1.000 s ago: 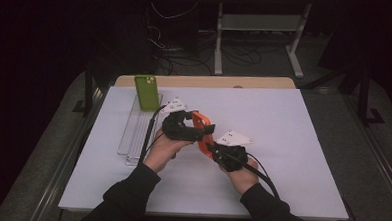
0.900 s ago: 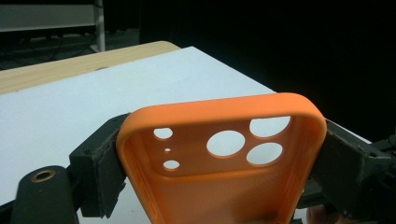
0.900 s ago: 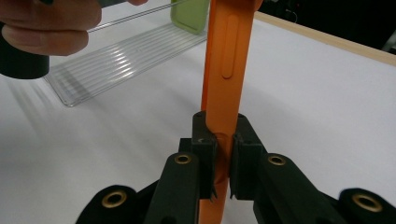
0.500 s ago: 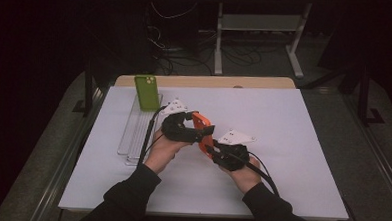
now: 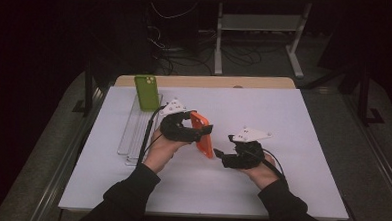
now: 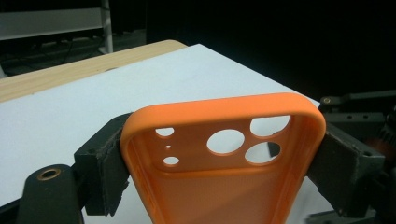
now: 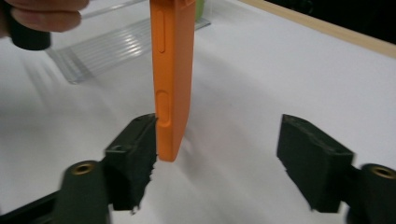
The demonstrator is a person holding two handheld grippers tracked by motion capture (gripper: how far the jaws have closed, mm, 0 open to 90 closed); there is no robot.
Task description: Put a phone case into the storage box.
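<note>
High view: we are holding an orange soft-plastic phone case (image 5: 203, 135) upright above the white tabletop (image 5: 293, 125), with our left gripper (image 5: 195, 133) clamping it across its width. Left gripper view: both black pads are pressing the case's long edges just below the round camera cut-outs, its hollow inside facing the lens. Right gripper view: our right gripper (image 7: 224, 140) is standing with jaws spread; they have just been opening. The case's lower corner is lying between them, close against one pad (image 7: 135, 140) and well apart from the other. Behind, a green phone case (image 5: 147, 92) is standing in a clear ribbed plastic rack (image 5: 133, 133). We are reading no brand or writing anywhere.
</note>
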